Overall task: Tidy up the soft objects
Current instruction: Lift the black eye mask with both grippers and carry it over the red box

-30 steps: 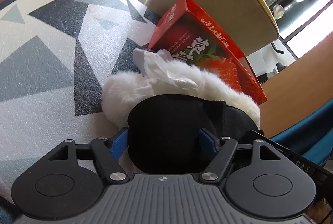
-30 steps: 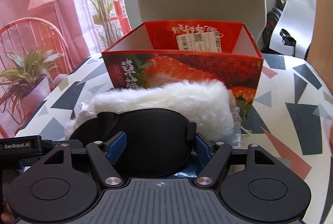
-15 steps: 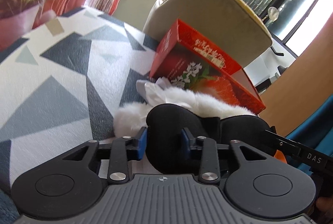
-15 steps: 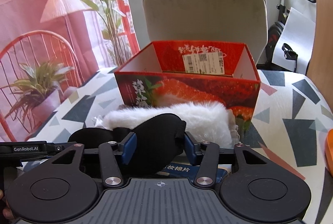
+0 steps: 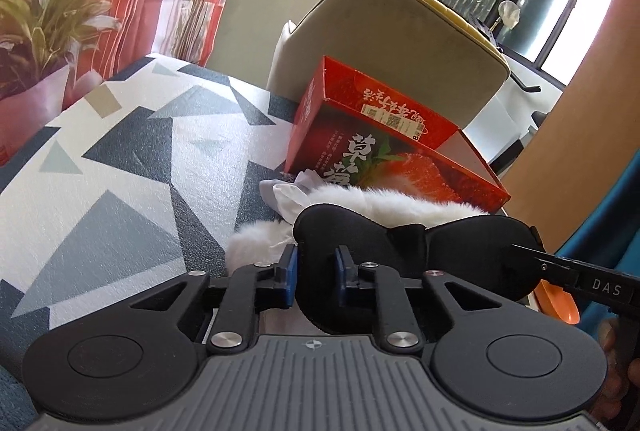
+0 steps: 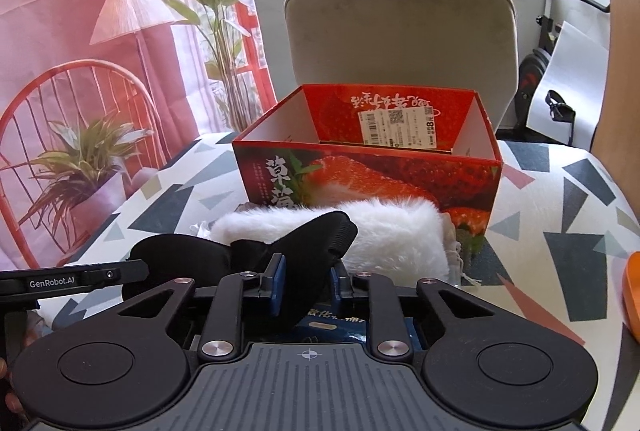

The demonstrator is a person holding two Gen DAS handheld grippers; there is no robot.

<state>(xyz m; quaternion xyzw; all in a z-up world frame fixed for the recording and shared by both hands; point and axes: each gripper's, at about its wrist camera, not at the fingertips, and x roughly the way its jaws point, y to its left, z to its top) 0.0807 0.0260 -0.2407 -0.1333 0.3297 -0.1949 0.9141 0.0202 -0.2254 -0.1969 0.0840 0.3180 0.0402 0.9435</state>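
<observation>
Eye mask (image 5: 400,243): L gripper (image 5: 317,273) & R gripper (image 6: 307,281) jaws just closed, each clamped on one end, above white fur (image 6: 396,235), near red box (image 6: 368,167).

Your left wrist camera sits just behind its own fingers and looks forward and downward over the patterned tabletop (image 5: 120,159), facing the red box (image 5: 384,159) from its left corner, close in. Your right wrist camera rides the same way on the other gripper, square to the box front, so you see into its open top. Both views share the box, the white fluffy item (image 6: 396,235), the black eye mask (image 5: 400,251) and the beige chair (image 6: 400,31) behind.
</observation>
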